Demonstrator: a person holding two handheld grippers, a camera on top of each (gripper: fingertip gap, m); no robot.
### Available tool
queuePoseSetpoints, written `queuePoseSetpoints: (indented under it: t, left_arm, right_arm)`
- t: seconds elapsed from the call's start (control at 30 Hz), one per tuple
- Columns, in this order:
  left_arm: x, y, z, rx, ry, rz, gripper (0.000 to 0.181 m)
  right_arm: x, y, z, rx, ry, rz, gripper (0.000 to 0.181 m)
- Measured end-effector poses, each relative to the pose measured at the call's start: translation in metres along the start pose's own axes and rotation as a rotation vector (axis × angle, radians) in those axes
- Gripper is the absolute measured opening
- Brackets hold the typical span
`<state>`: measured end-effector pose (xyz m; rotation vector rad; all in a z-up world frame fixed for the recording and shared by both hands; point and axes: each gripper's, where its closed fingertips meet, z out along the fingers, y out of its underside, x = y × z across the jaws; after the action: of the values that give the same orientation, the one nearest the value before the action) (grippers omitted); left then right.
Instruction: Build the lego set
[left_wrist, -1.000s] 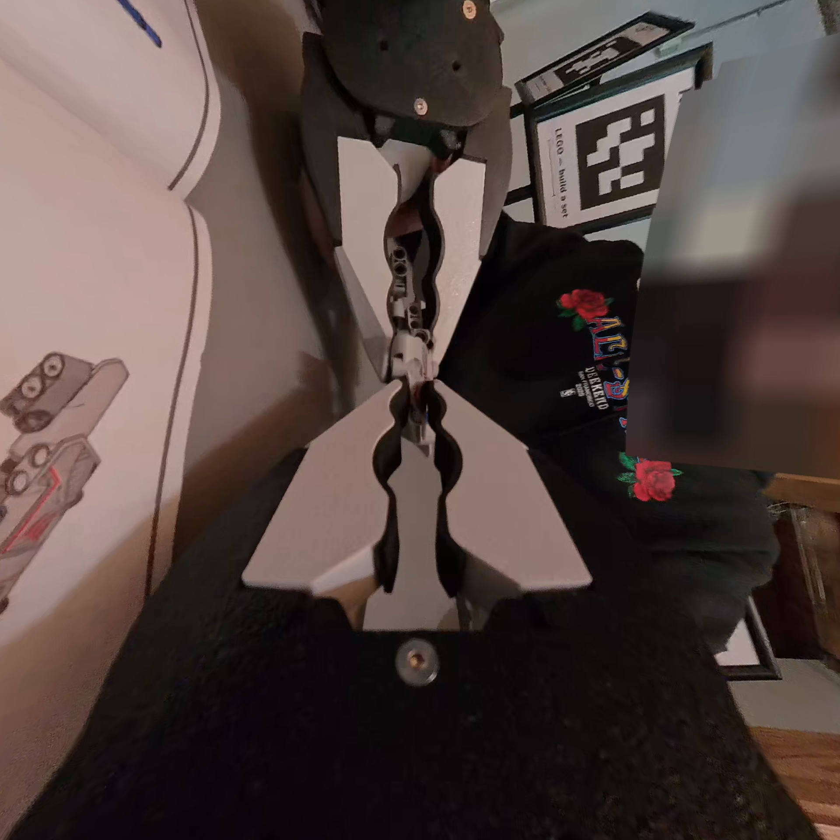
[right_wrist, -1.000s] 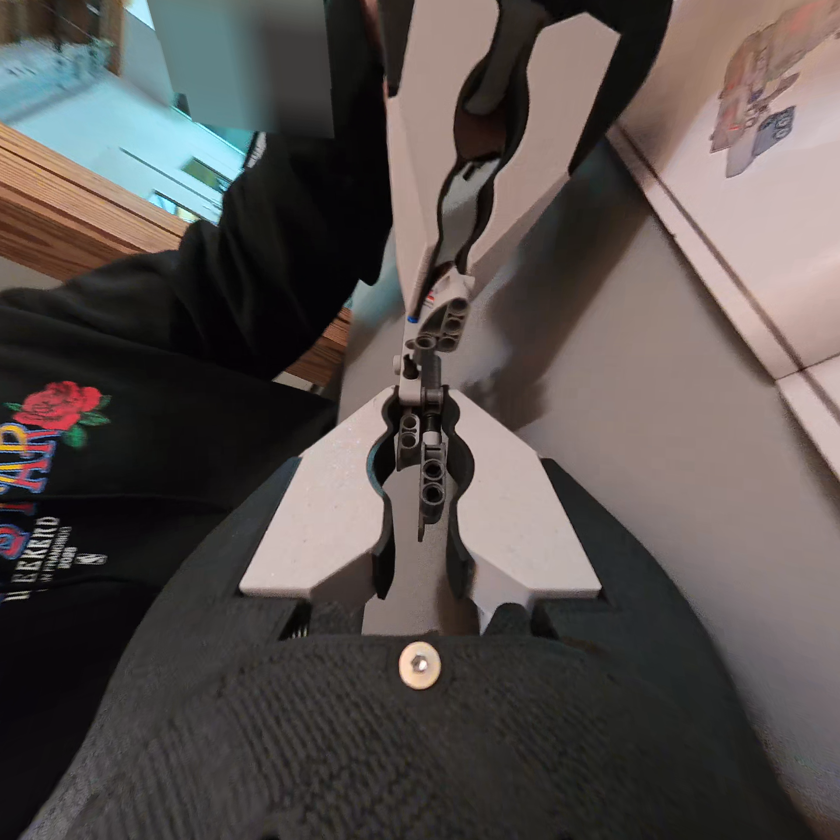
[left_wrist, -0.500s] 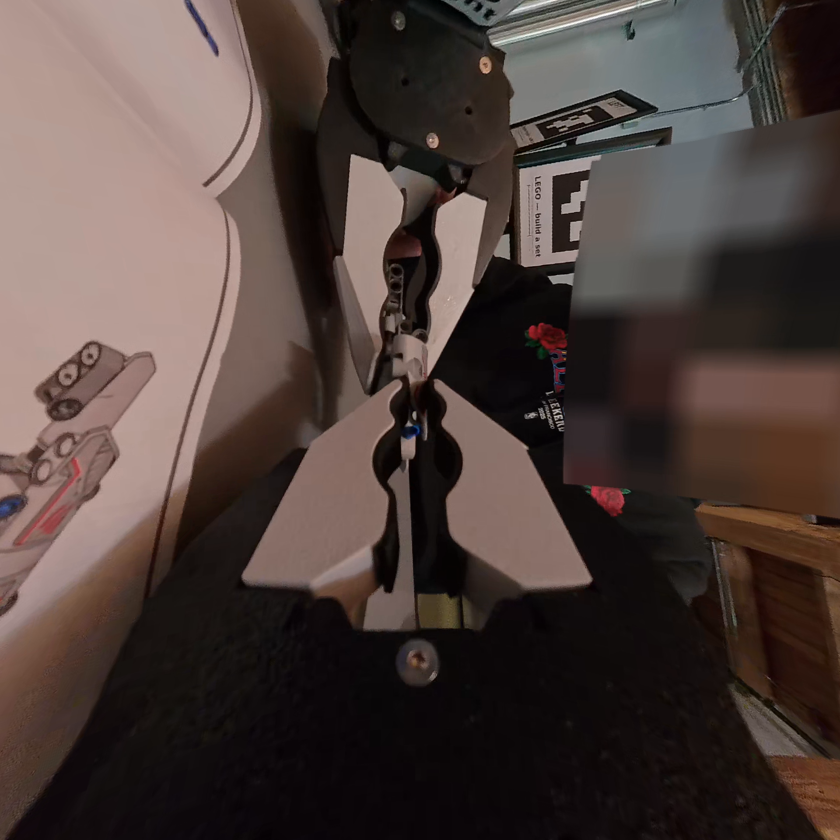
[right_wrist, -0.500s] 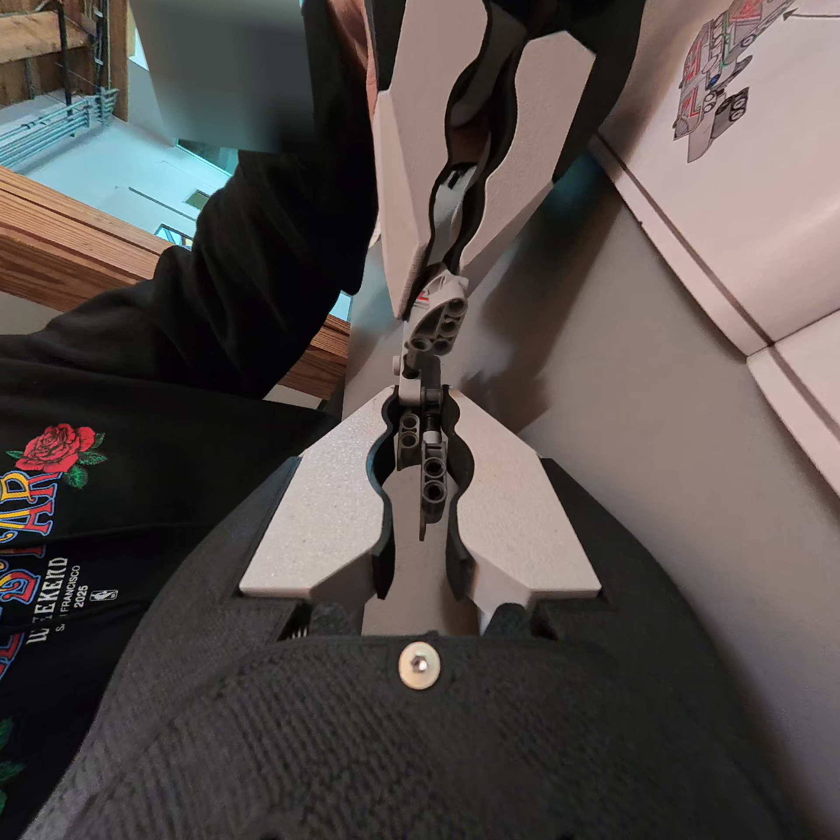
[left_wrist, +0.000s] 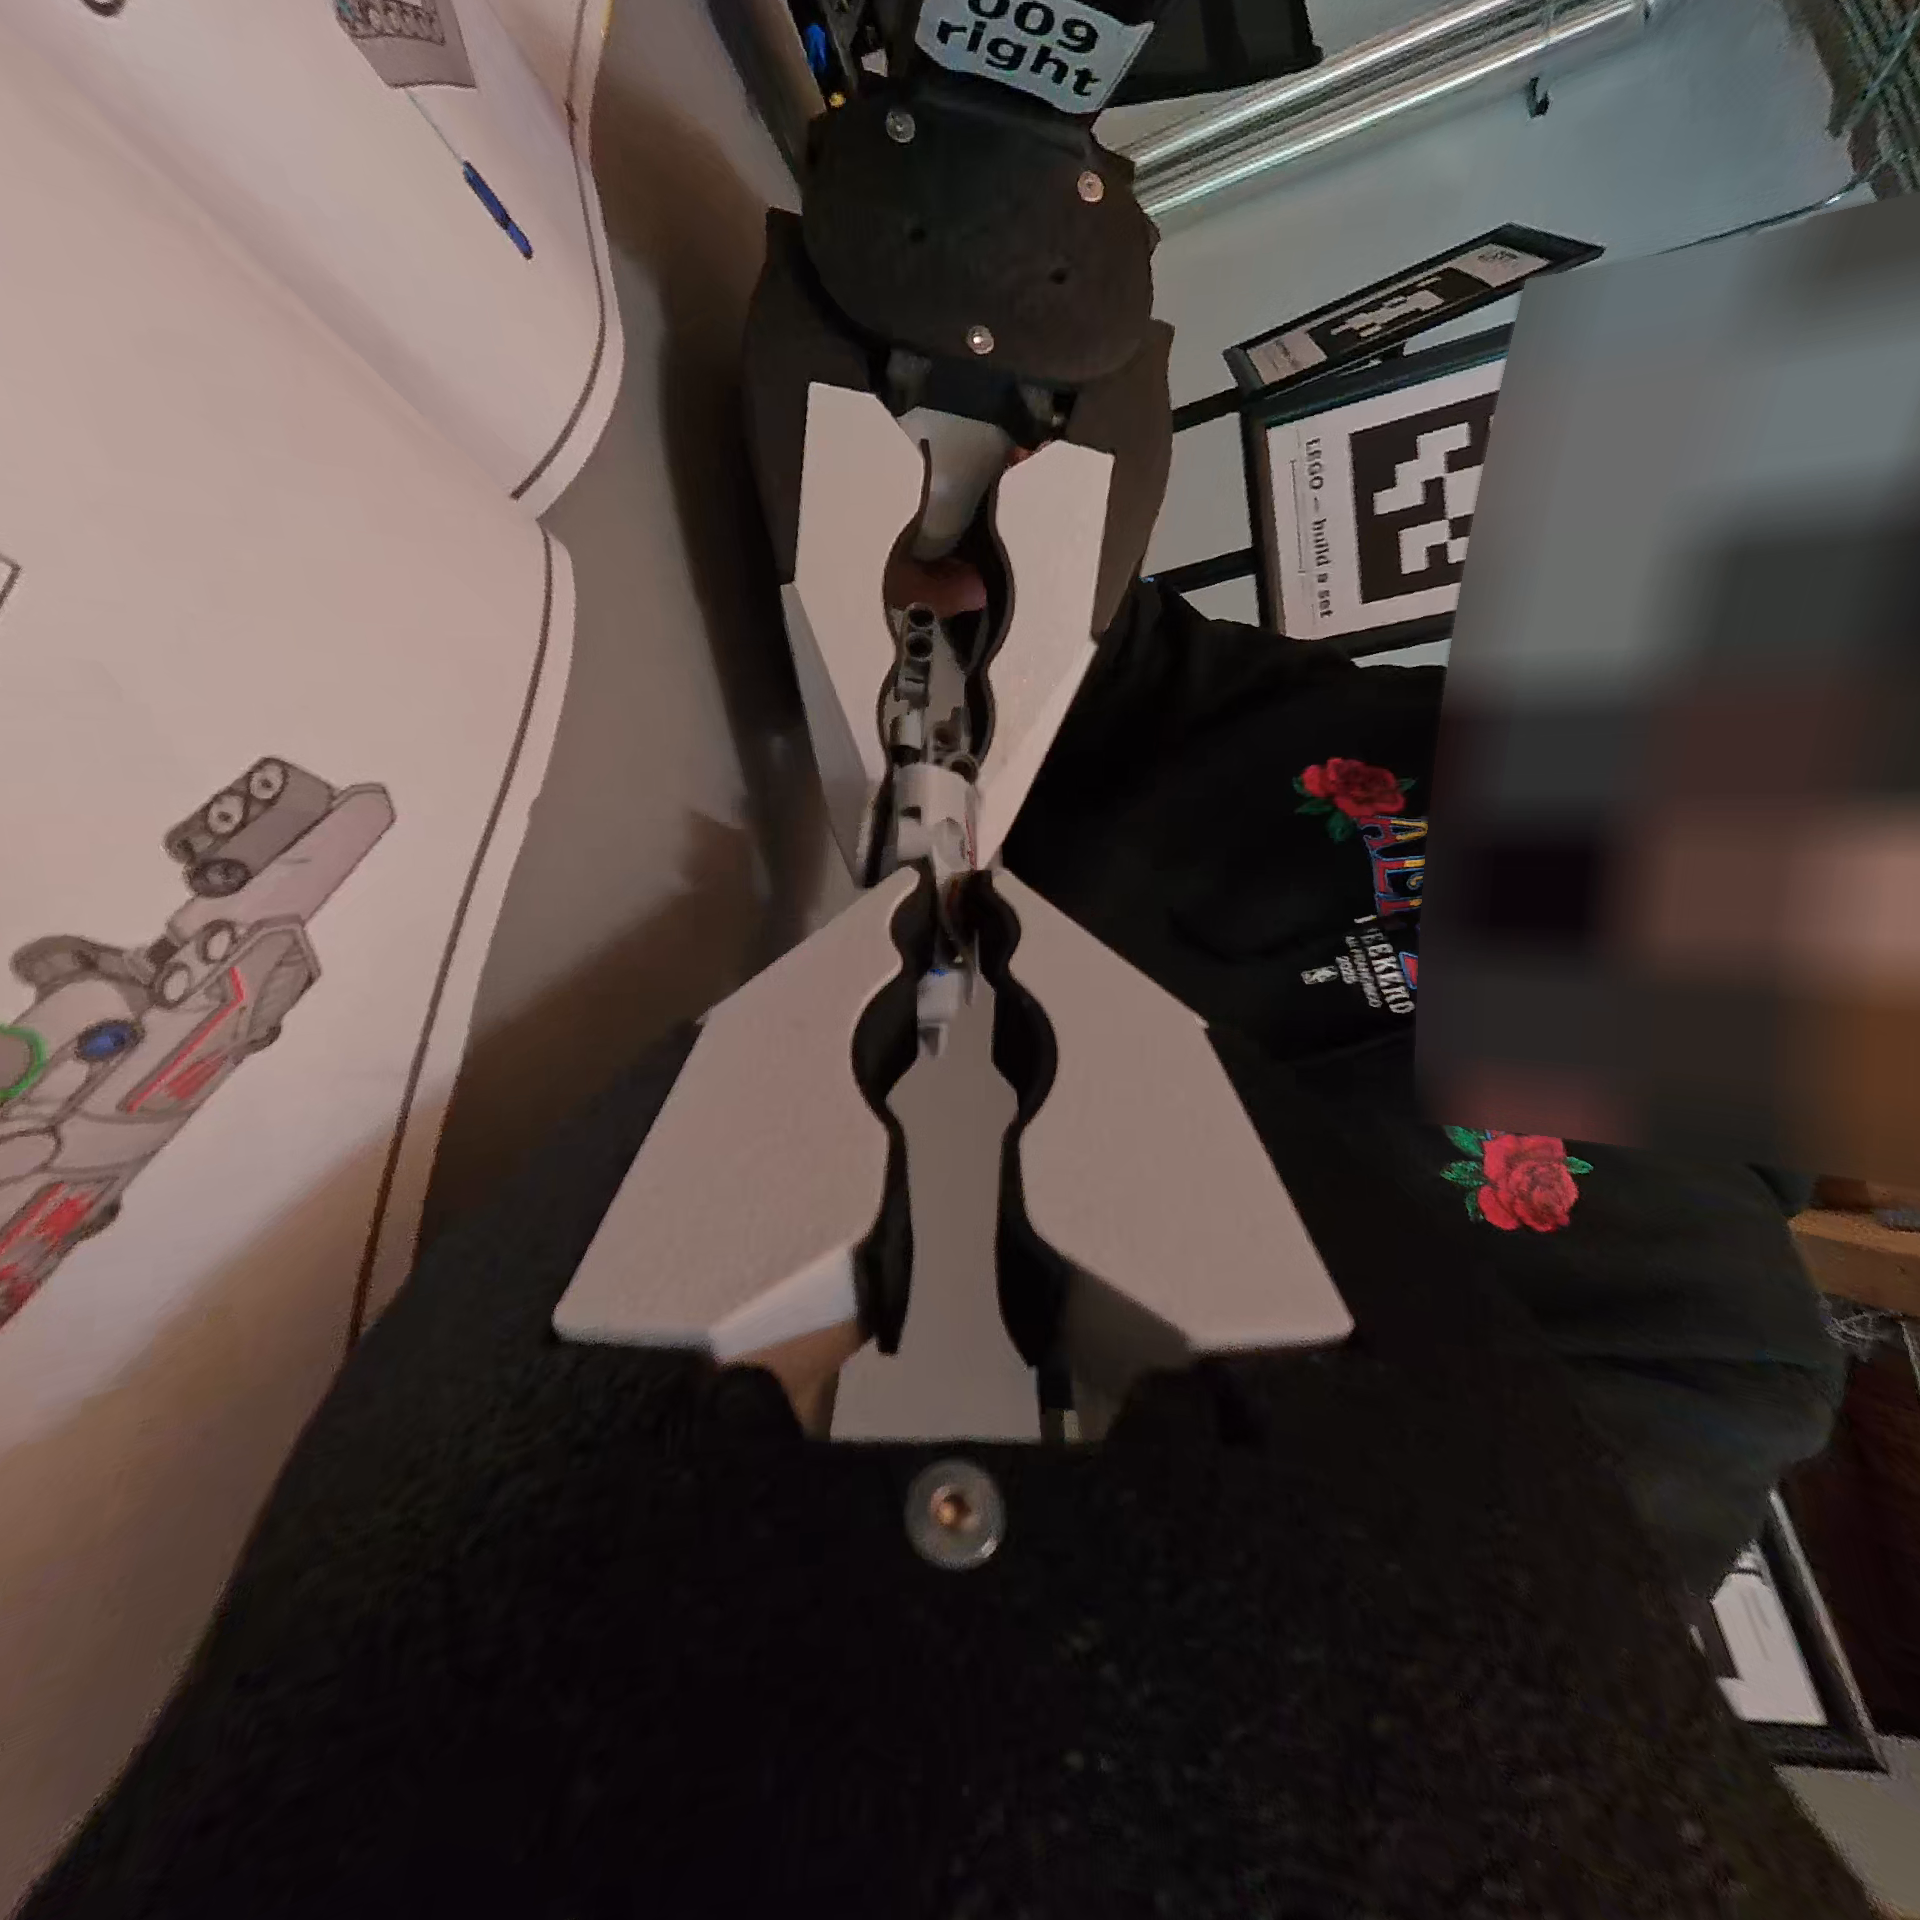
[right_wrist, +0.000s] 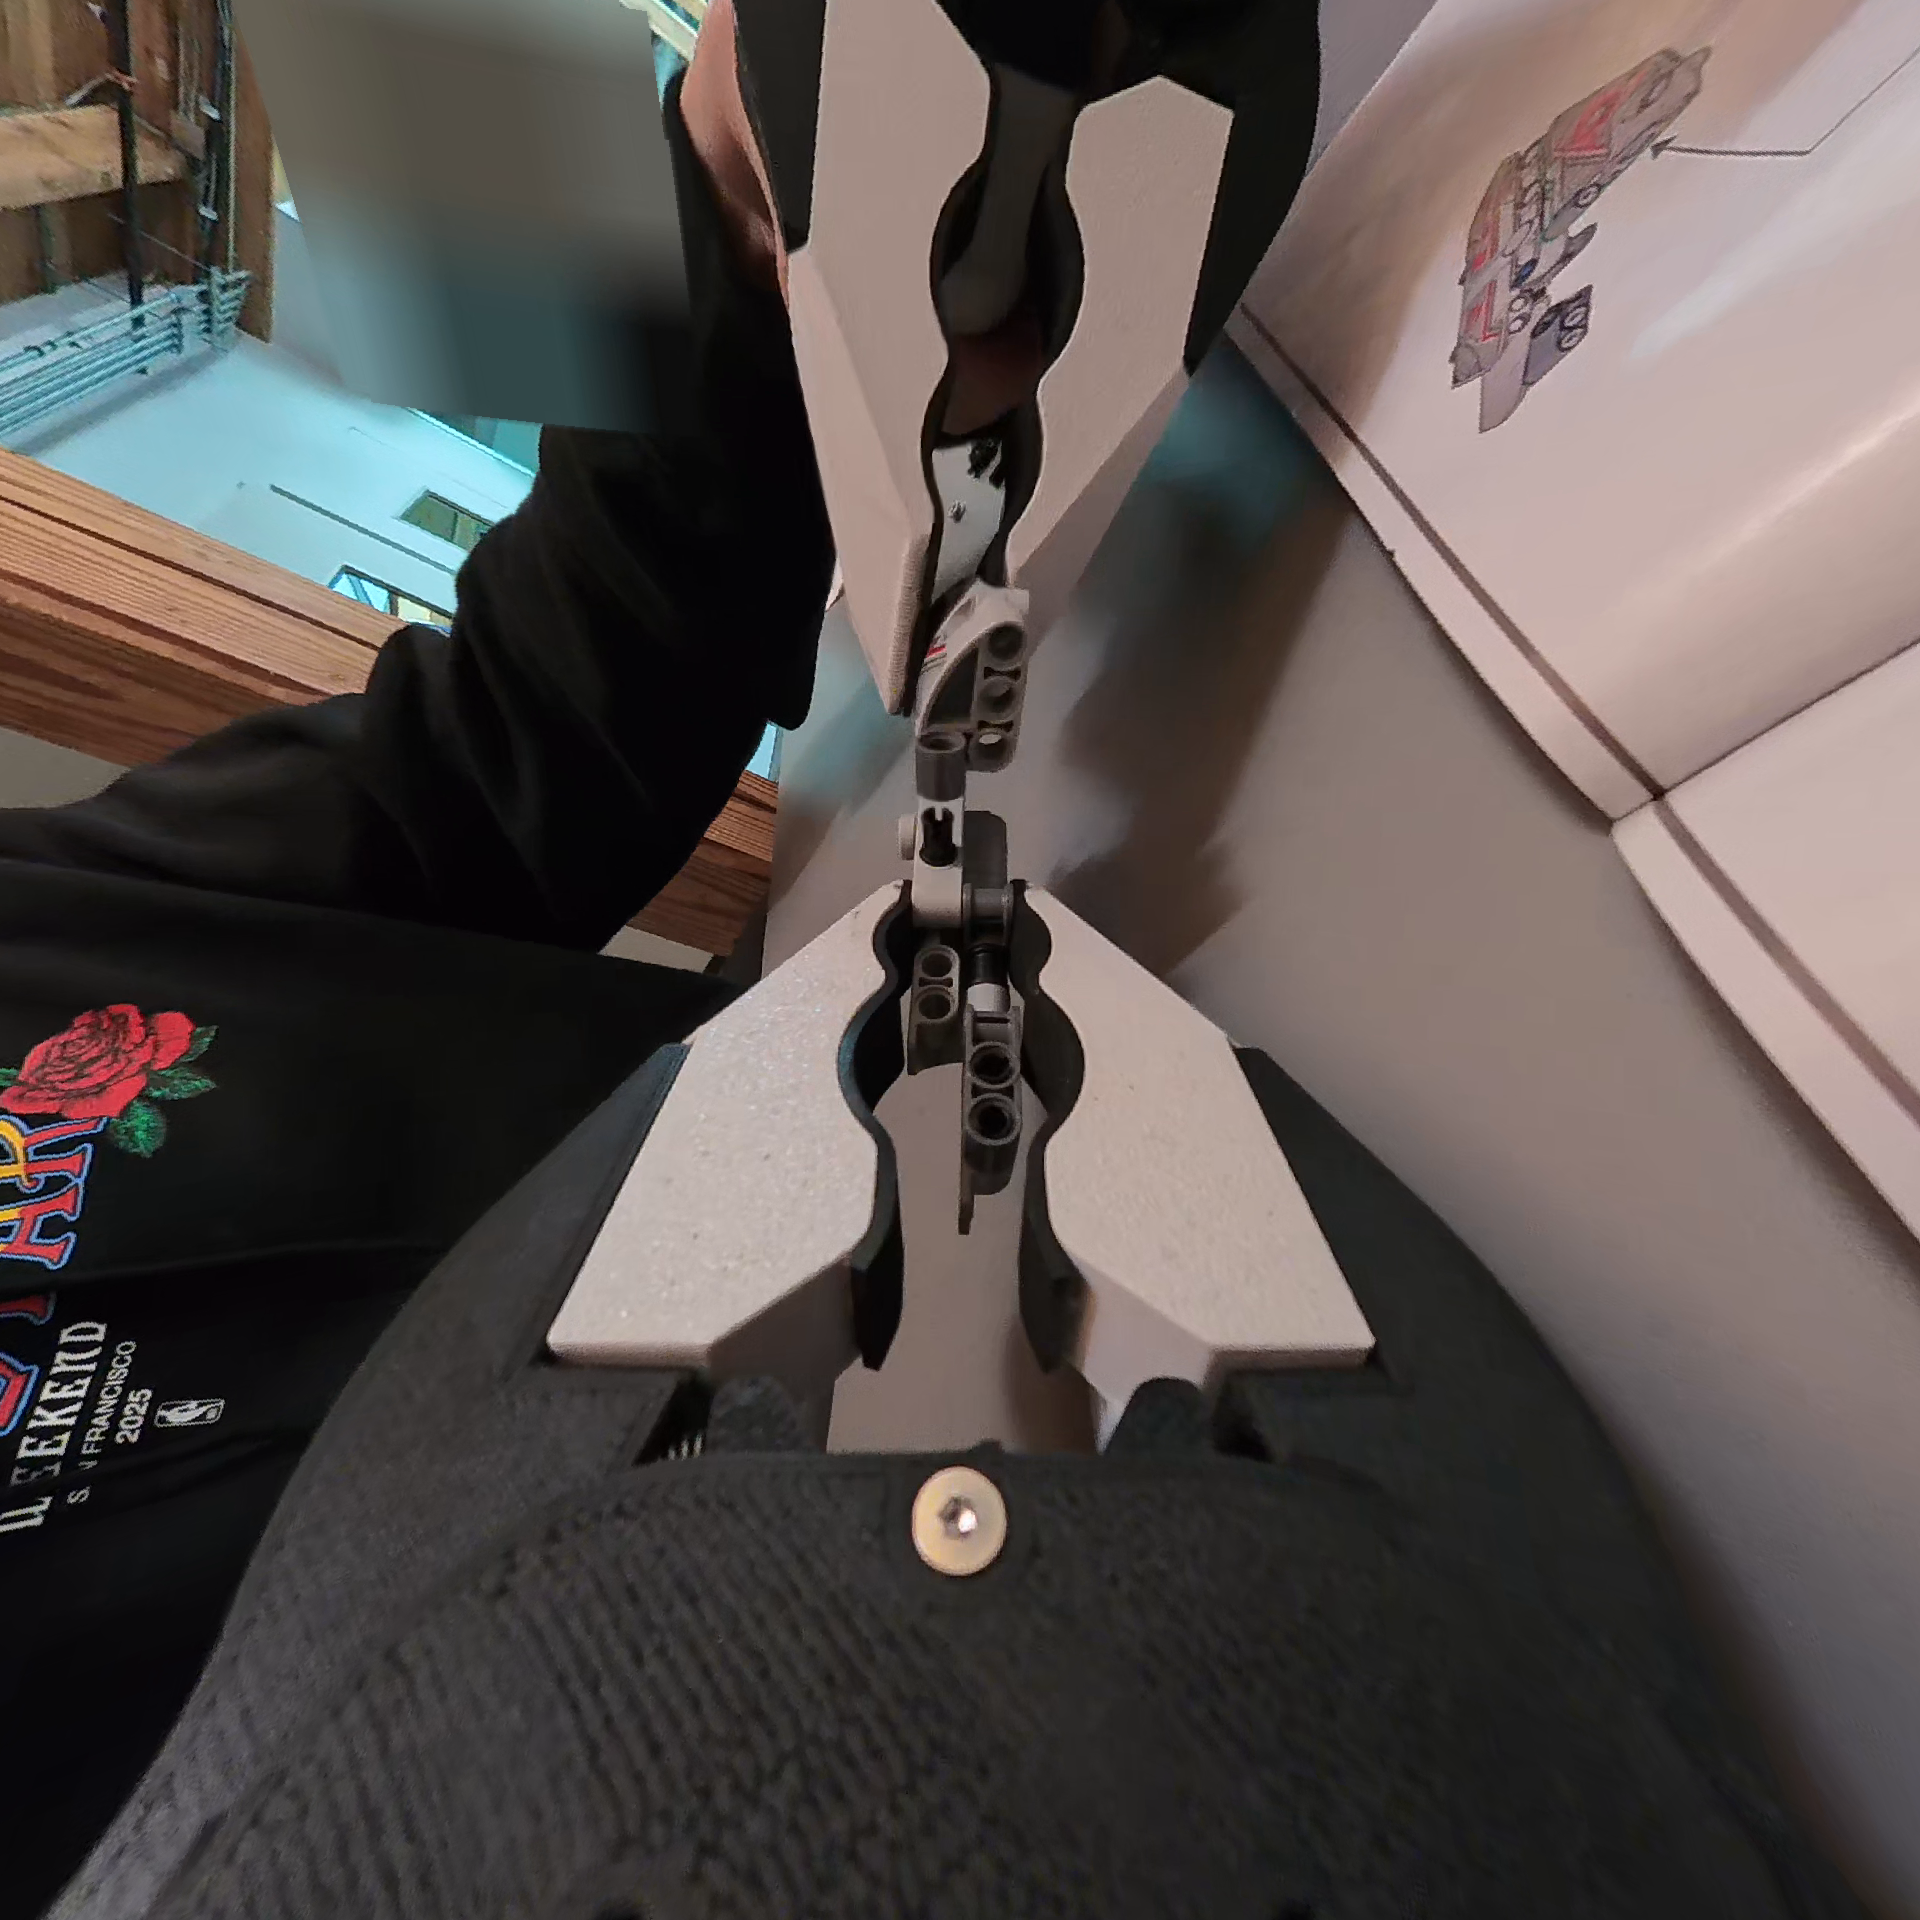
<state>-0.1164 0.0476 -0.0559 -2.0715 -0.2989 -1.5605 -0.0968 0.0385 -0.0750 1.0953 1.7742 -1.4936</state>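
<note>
My two grippers meet tip to tip in the air, both holding one small lego assembly. My right gripper is shut on its grey beam part, which lies between the fingers. My left gripper comes in from above, shut on the white curved panel at the other end. A dark connector links the two parts. In the left wrist view my left gripper pinches the white piece. The right gripper holds the grey beams opposite.
An open instruction booklet with model drawings lies on the grey table and also shows in the right wrist view. A person in a black sweatshirt sits close behind. A framed marker sign stands behind. Left and right tips are no more than a few centimetres apart.
Both grippers have swung together while keeping their grip, so the booklet and the person shifted in both views. The assembly stays held between them.
</note>
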Motion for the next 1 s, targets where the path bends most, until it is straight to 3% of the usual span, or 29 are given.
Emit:
queuePoseSetpoints:
  t: [0.37,0.57,1.0]
  left_arm:
    - [-0.003,0.003,-0.001,0.046,-0.069,0.094,0.004]
    - [-0.004,0.004,-0.001,0.091,-0.186,0.257,0.004]
    - [-0.002,0.002,-0.002,0.240,0.003,0.195,0.004]
  right_arm:
    - [0.005,0.000,0.001,0.001,0.043,-0.017,0.014]
    - [0.009,-0.003,-0.001,0.037,0.112,-0.089,0.015]
    - [0.009,-0.001,0.001,0.020,0.118,-0.099,0.015]
